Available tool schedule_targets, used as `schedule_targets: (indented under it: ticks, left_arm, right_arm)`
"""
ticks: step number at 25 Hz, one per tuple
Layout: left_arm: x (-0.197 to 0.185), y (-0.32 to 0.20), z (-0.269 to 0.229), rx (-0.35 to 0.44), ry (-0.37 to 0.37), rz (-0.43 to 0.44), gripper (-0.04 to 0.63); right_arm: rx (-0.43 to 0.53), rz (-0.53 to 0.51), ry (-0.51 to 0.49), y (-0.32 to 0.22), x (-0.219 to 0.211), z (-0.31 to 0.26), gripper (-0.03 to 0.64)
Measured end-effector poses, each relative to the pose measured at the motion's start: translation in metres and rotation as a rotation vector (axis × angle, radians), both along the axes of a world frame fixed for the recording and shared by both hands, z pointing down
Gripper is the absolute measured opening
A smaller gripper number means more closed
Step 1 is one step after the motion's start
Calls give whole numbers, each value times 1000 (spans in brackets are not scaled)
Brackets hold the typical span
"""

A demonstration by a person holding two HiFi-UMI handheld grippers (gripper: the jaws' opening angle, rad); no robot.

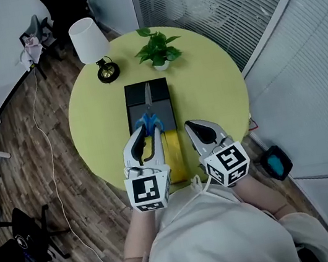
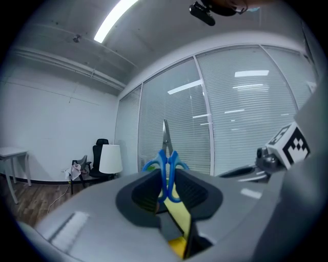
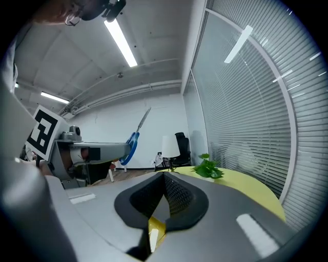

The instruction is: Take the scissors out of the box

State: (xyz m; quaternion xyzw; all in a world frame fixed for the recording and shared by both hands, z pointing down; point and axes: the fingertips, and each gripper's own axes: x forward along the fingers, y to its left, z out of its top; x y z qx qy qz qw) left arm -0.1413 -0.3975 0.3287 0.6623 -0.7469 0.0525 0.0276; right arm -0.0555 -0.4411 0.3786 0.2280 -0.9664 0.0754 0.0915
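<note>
Blue-handled scissors are clamped by the handles in my left gripper, steel blades pointing away over the dark open box on the round yellow-green table. In the left gripper view the scissors stand up from between the pads, blades against the blinds. My right gripper hangs beside it to the right, jaws together with nothing between them. The right gripper view looks past its own jaws at the scissors in the left gripper. A yellow flat piece lies on the table between the two grippers.
A white-shaded lamp and a small potted plant stand at the table's far edge behind the box. Glass walls with blinds curve round the right side. A teal object lies on the floor at right, office chairs at left.
</note>
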Motion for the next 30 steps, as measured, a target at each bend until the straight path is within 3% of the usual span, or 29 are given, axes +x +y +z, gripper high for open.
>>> schedule_targets:
  ticks: [8,30]
  left_arm:
    - [1,-1,4,-2,19,2,89]
    - [-3,-5,16,-31,54,-11,90]
  right_arm:
    - [29,-27,-22,-1,-7,-7,-2]
    - [-9,-16,37,-7,-8,13,0]
